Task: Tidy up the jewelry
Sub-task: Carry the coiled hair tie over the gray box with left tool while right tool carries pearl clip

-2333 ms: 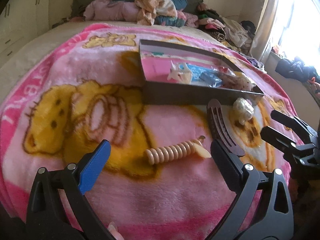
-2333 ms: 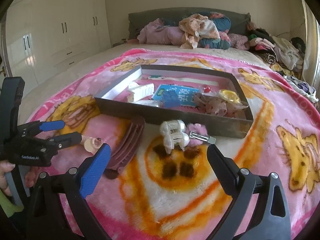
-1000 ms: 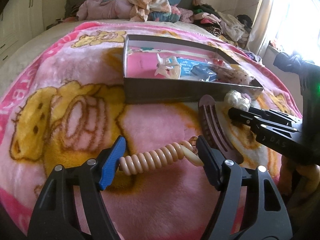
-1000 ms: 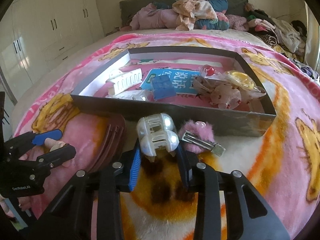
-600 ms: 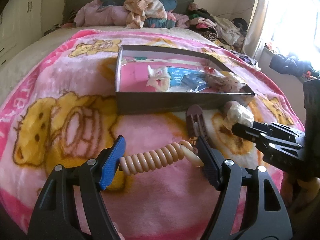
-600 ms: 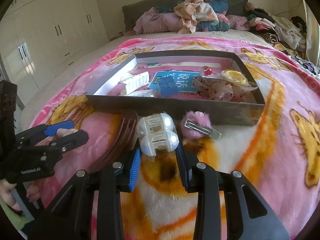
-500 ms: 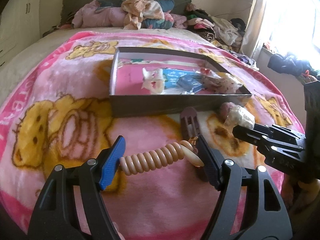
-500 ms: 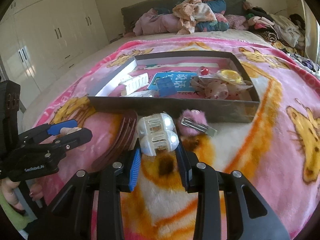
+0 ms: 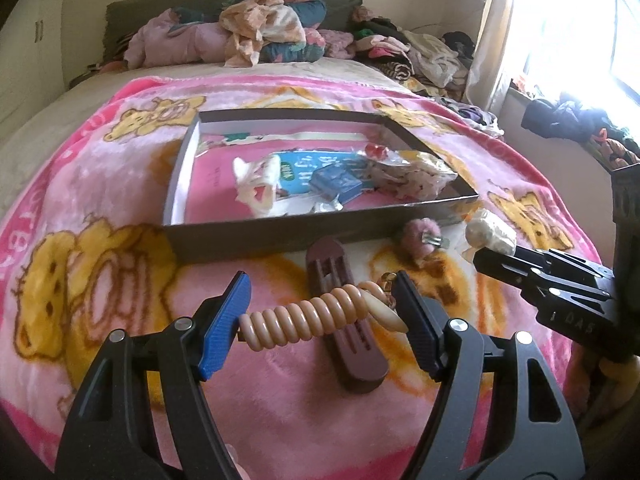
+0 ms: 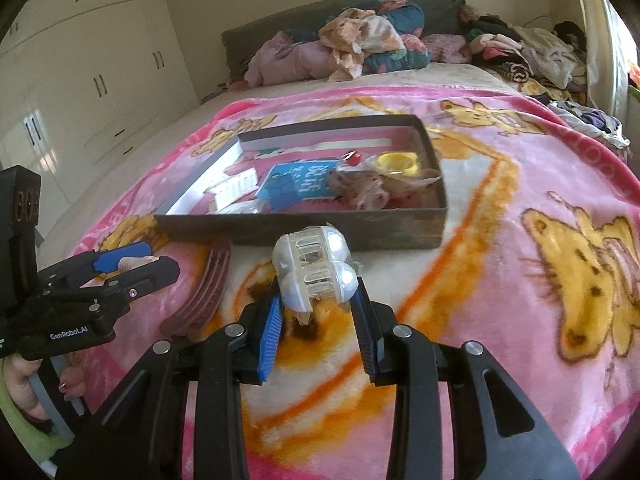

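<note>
Two hand-held grippers work over a bed covered by a fleecy pink blanket printed with yellow cartoon bears (image 9: pixel 100 288). A heap of loose clothing (image 9: pixel 260 36) lies along the dark headboard, white built-in wardrobes (image 10: pixel 88 64) line one wall, and a bright window sits on the opposite side. A shallow dark cardboard box (image 9: pixel 280 236) rests on the blanket and contains a blue card, white clips and wrapped items.

The left gripper (image 9: pixel 320 312) stands about half open, its pads pressed on either end of a beige ribbed spiral hair clip (image 9: pixel 308 314), which spans the gap crosswise, clear of the blanket. Beneath it on the blanket lies a dark maroon curved hair comb (image 9: pixel 344 344), its far end near the box wall.

The right gripper (image 10: pixel 318 312) is narrowly set, clamped on a translucent white pearly claw clip (image 10: pixel 314 268) that stands up between the pads, just short of the box's near wall. A fuzzy pink hair clip with a metal clasp (image 9: pixel 422 236) lies on the blanket beside that wall.
</note>
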Action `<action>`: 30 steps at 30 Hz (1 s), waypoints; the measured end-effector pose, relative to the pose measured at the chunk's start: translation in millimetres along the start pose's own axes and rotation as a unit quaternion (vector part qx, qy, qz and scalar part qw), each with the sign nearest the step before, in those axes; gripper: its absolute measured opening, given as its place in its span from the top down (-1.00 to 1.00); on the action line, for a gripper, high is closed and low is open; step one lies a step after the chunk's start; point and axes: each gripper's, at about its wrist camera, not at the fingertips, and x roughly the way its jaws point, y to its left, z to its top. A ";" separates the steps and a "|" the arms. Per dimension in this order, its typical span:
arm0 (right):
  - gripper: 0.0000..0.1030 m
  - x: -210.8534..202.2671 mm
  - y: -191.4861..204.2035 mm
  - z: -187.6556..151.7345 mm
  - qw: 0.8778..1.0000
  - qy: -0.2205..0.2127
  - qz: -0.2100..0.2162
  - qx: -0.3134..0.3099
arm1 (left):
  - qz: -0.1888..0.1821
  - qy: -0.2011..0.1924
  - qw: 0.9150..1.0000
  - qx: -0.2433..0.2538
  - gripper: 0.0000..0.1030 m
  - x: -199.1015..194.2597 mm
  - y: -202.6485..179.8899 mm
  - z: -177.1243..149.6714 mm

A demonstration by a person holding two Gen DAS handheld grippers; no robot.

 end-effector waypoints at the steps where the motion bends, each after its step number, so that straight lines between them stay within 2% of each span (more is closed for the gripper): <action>1: 0.38 -0.7 -2.1 1.3 1.000 -0.002 -0.001 0.001 | -0.001 0.000 1.000 0.001 -0.23 0.9 -1.3 1.4; 18: 0.38 -1.5 -23.8 40.1 1.000 -0.025 -0.018 0.006 | -0.008 -0.023 1.000 0.012 -0.23 21.9 -16.7 51.0; 30: 0.38 17.0 -33.4 67.9 0.999 -0.033 -0.019 0.006 | -0.002 -0.021 1.000 0.012 -0.23 46.1 -12.0 80.3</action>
